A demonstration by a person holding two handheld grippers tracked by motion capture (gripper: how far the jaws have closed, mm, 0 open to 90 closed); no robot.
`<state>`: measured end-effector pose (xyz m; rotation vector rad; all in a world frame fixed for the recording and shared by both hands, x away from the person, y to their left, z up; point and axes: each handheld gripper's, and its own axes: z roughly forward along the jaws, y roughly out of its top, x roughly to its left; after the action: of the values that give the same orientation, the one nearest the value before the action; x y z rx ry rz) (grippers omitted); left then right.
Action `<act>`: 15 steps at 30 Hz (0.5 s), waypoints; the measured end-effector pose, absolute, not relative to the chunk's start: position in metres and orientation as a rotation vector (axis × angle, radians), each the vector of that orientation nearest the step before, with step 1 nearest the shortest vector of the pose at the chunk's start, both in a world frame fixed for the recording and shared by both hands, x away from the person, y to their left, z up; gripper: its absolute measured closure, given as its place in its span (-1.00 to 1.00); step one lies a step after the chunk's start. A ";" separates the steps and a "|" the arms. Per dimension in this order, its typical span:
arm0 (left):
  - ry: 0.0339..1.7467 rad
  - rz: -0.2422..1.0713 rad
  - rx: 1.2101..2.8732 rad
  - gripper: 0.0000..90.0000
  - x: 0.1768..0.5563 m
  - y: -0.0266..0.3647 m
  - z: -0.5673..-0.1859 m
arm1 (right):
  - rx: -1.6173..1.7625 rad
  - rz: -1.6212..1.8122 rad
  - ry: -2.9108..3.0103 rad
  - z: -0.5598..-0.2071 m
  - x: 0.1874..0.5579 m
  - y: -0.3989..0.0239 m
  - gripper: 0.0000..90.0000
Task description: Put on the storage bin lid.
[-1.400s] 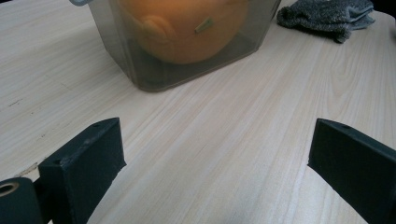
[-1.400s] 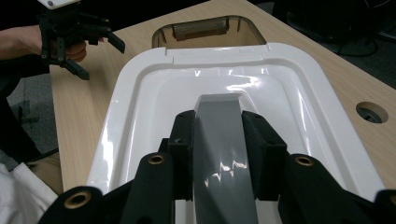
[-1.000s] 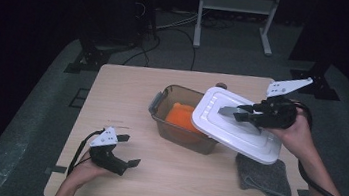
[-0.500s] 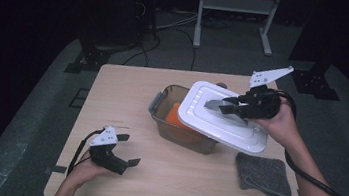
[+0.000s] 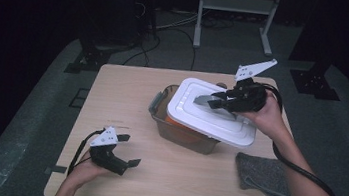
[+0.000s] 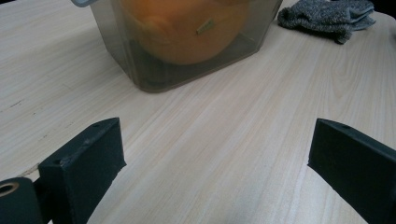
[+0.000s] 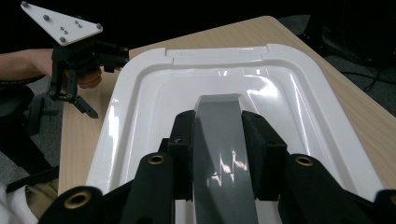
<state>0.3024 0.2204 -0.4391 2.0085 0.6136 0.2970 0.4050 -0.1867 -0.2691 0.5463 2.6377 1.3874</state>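
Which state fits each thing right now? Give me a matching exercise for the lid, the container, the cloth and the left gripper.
Things:
1. white lid
2. container
3. grey cloth
4. left gripper

States:
a. jaws open above bare table
b. gripped by its grey handle in the right gripper
c. lies folded at the table's near right
d. holds something orange

Pairs: 1-b, 2-d, 3-c, 4-a

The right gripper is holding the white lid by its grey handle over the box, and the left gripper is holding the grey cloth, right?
Not quite. The left gripper holds nothing; the high view shows it open, resting on the table. The grey cloth lies apart by the right forearm. The right gripper does hold the white lid by its grey handle.
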 end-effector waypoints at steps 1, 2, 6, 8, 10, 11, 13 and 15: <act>0.616 0.296 2.004 -0.94 0.302 0.221 -0.439 | 0.546 1.386 2.639 -0.270 0.407 -0.185 0.46; 0.616 0.297 2.006 -0.94 0.303 0.221 -0.439 | 0.545 1.386 2.641 -0.271 0.407 -0.183 0.46; 0.615 0.297 2.007 -0.94 0.302 0.221 -0.439 | 0.544 1.385 2.645 -0.273 0.412 -0.176 0.46; 0.613 0.297 2.007 -0.94 0.302 0.221 -0.439 | 0.544 1.391 2.647 -0.274 0.414 -0.174 0.46; 0.614 0.297 2.008 -0.94 0.302 0.222 -0.439 | 0.542 1.393 2.652 -0.276 0.416 -0.170 0.46; 0.613 0.297 2.008 -0.94 0.302 0.222 -0.439 | 0.537 1.392 2.653 -0.277 0.417 -0.169 0.46; 0.612 0.298 2.008 -0.94 0.302 0.222 -0.439 | 0.535 1.392 2.658 -0.279 0.421 -0.164 0.46; 0.612 0.299 2.006 -0.94 0.302 0.222 -0.439 | 0.534 1.392 2.660 -0.280 0.422 -0.162 0.46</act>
<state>0.3022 0.2224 -0.4389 2.0058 0.6117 0.2988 0.4223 -0.1620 -0.2802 0.5344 2.6605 1.3916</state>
